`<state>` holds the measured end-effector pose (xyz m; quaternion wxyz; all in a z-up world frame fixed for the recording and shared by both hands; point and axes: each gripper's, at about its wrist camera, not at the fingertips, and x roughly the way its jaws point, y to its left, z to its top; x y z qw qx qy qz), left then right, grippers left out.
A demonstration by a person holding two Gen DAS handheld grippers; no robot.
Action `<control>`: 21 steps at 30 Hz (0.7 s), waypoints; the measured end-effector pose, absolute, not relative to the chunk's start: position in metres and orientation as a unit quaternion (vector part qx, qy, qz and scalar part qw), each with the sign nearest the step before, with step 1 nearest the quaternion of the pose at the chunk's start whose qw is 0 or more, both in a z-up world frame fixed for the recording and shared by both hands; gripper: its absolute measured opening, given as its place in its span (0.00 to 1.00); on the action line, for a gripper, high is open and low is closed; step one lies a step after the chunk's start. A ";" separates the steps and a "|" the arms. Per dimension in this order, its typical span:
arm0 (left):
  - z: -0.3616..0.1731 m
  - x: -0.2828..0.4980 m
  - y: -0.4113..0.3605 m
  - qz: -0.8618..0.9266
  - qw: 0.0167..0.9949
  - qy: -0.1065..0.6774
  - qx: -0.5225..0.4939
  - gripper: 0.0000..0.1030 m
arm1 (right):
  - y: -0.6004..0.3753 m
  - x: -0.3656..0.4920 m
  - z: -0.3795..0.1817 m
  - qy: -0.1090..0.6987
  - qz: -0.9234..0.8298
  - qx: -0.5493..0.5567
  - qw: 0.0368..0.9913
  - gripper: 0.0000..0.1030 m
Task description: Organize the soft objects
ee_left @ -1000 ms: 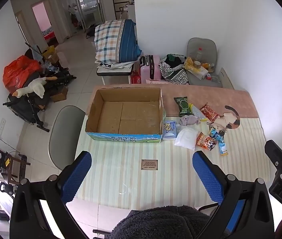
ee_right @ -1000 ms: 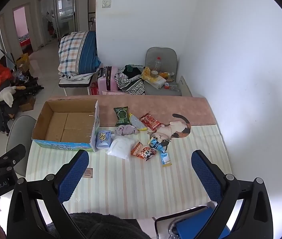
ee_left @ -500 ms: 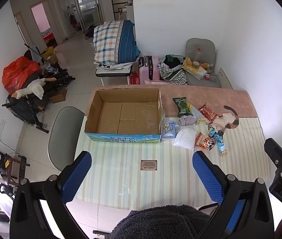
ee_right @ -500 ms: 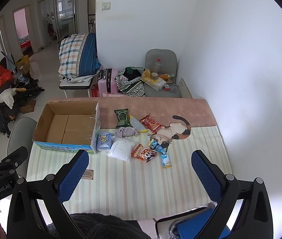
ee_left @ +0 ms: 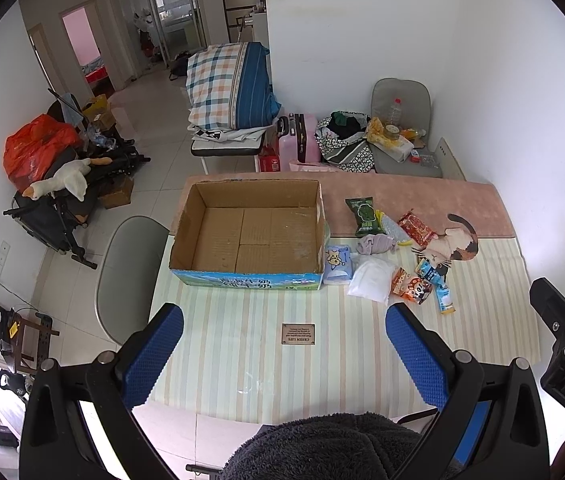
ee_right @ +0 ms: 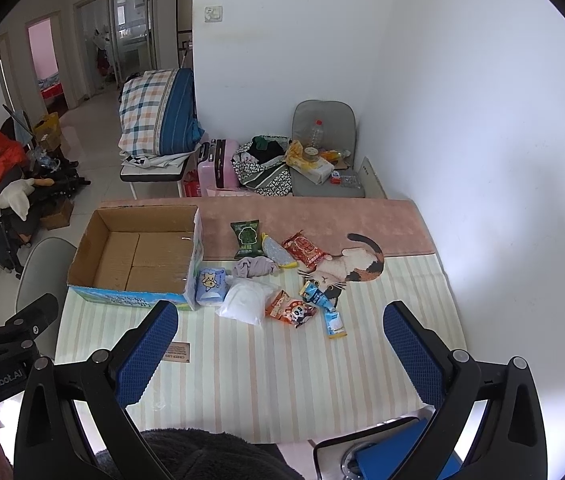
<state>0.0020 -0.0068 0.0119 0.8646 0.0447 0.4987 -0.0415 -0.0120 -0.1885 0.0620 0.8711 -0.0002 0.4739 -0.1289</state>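
Left tool: your left tool (ee_left: 282, 344) sits at the bottom of its frame, blue pads spread wide with nothing between them, held above the near part of the striped surface (ee_left: 242, 360).
Right tool: your right tool (ee_right: 278, 340) is spread just as wide and holds nothing, low in its own frame.
Cardboard box: the open cardboard box (ee_left: 248, 236) stands at centre frame in the left view, left of centre in the right view (ee_right: 138, 256); you can see only bare cardboard inside.
Soft objects: they lie in a loose cluster just right of the box, none in either tool.
Blue packet: a light blue cartoon packet (ee_left: 337, 264) touches the box's right wall.
White pouch: a white pouch (ee_right: 247, 302) lies just beside the blue packet, toward you.
Cloth: a crumpled greyish-purple cloth (ee_right: 253, 268) rests above the pouch.
Snack bags: a green bag (ee_right: 247, 238), a red bag (ee_right: 304, 249) and an orange panda bag (ee_right: 290, 309) lie around the cloth.
Small tube: a blue and white sachet (ee_right: 332, 318) lies at the cluster's right edge.
Cat mat: a cat-shaped mat (ee_right: 356, 266) lies right of the bags.
Label: a small brown tag (ee_left: 298, 334) sits on the surface between your left tool's pads in the frame.
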 end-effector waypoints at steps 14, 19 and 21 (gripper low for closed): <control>0.013 0.002 -0.008 -0.042 0.865 0.497 0.045 1.00 | -0.184 -0.010 0.061 0.473 -0.128 -0.001 0.871 1.00; 0.014 0.002 -0.008 -0.043 0.865 0.497 0.045 1.00 | -0.185 -0.009 0.062 0.474 -0.128 0.000 0.871 1.00; 0.013 0.002 -0.007 -0.043 0.865 0.498 0.044 1.00 | -0.185 -0.009 0.062 0.474 -0.128 0.000 0.871 1.00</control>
